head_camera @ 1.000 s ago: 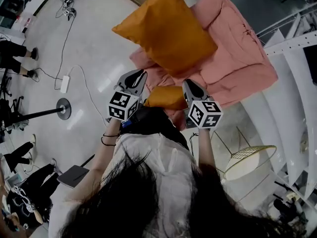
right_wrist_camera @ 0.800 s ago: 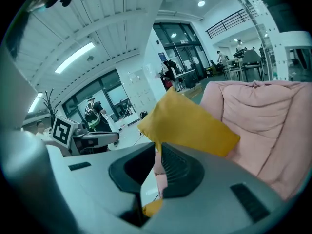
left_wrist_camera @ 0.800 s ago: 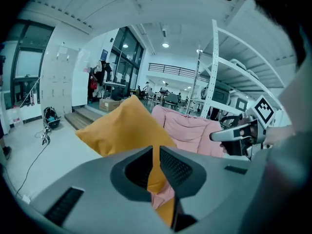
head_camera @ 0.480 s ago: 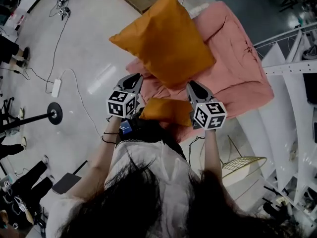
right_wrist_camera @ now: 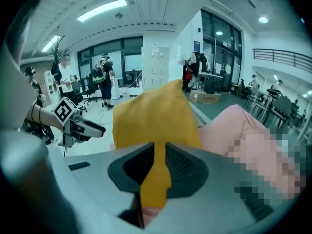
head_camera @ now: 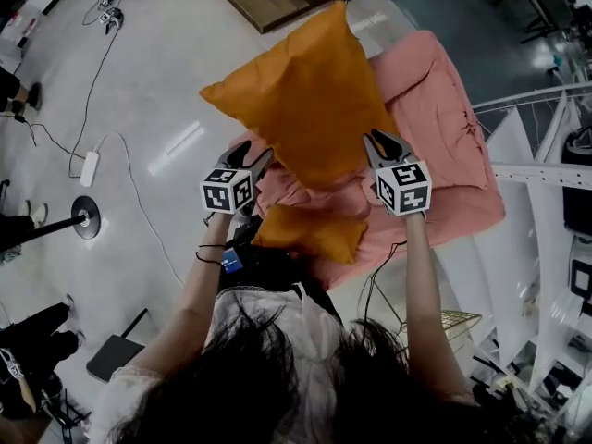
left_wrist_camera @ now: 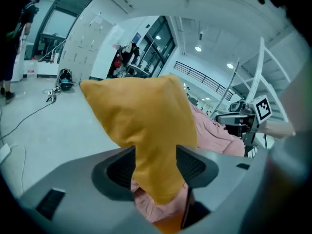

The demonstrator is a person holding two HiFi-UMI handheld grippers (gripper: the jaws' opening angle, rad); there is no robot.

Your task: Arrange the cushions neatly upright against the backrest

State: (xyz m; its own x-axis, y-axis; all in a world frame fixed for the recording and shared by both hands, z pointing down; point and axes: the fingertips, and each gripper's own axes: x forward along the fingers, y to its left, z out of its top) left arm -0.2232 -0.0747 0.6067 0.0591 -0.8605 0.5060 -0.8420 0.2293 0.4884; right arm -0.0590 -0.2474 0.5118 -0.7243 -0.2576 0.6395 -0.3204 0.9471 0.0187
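Your long dark hair (head_camera: 277,387) hangs loose and tousled across your back and shoulders at the near edge; you wear a pale white top (head_camera: 273,305) with short sleeves, softly creased; thin dark bands (head_camera: 207,252) ring your left wrist.

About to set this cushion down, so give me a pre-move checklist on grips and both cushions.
1. Hold by right gripper: ok, shut on the large cushion corner.
2. Hold by left gripper: not ok, jaws have just been opening; cushion corner sits between them unclamped.
3. Placement of large cushion: not ok, held up over the sofa.
4. Pose of small cushion: not ok, lying flat on the sofa.
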